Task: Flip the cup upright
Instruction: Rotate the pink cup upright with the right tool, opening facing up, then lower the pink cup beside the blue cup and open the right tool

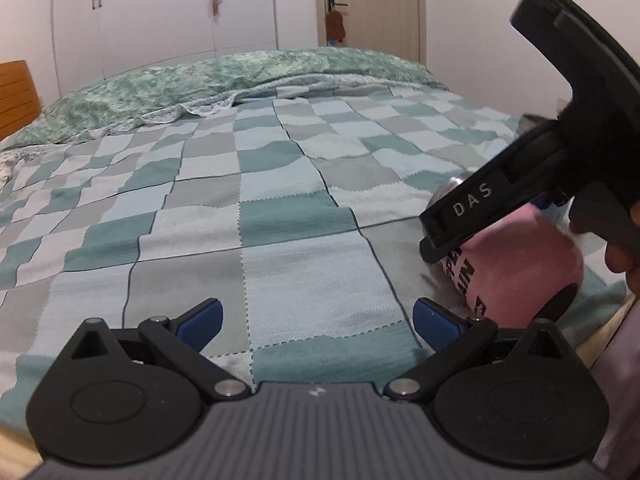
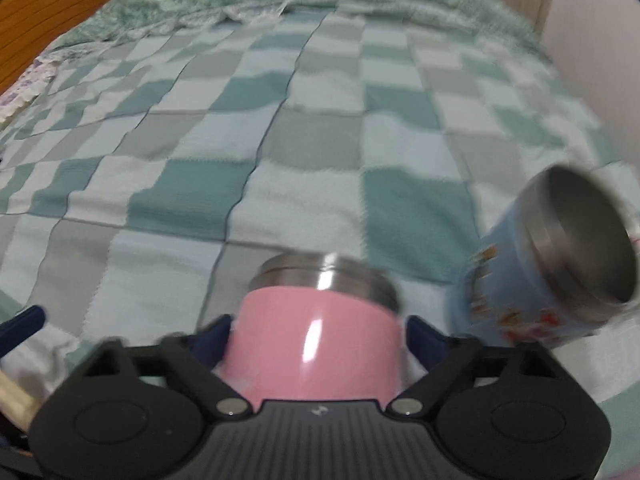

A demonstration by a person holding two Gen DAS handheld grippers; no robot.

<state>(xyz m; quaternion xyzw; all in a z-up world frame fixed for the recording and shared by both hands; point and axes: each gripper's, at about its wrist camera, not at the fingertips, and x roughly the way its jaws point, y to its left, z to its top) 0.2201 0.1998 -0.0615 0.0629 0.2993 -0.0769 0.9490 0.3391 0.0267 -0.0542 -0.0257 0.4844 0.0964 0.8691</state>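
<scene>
We see a bed (image 1: pixel 280 208) spread with a checked blanket (image 1: pixel 224 184) in teal, grey and pale blue, and a green patterned quilt (image 1: pixel 224 76) bunched along its far edge. A wooden headboard (image 1: pixel 16 96) stands at the left. Beyond are white wardrobe doors (image 1: pixel 160 8), a beige door (image 1: pixel 372 8) and pale walls.

We see soft, even indoor light; the right wrist view is motion-blurred, glare streaks the pink cup (image 2: pixel 316 344), and fisheye corners darken and bend.
</scene>
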